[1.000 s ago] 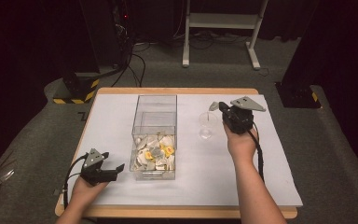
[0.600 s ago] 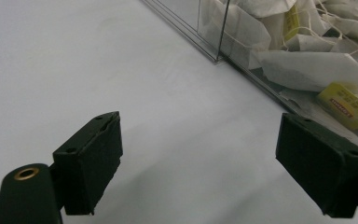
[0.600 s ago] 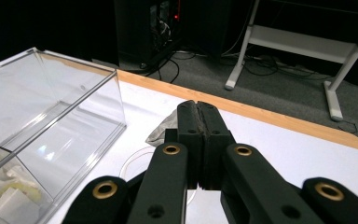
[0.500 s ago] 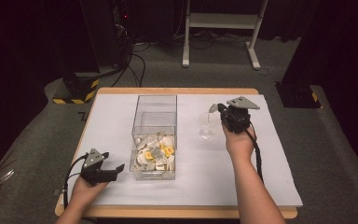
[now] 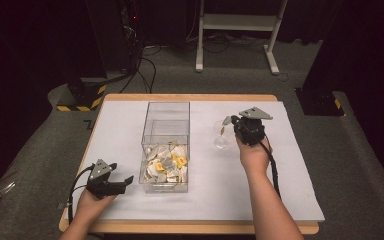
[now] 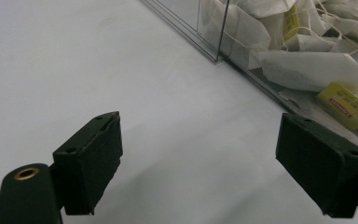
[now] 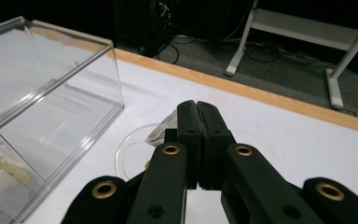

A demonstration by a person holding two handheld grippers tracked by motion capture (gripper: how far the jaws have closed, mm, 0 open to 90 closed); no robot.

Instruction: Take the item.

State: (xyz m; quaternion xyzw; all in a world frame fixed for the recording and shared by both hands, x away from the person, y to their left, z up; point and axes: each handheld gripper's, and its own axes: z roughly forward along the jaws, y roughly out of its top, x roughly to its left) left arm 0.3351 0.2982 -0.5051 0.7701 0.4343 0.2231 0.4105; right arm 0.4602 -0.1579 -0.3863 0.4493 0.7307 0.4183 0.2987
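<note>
Tea bag (image 5: pixel 226 121) hangs clamped in right tongs (image 5: pixel 231 121) over glass cup (image 5: pixel 220 142), not yet dropped; left tongs (image 5: pixel 122 183) rest apart.

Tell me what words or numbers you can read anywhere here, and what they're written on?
None can be read.
Yellow tag on a tea bag in the clear box: dark print, too blurred to read.
Other yellow tags in the box: too small to read.
Grey floor beside the table's far left corner: a dark mark, unreadable.
</note>
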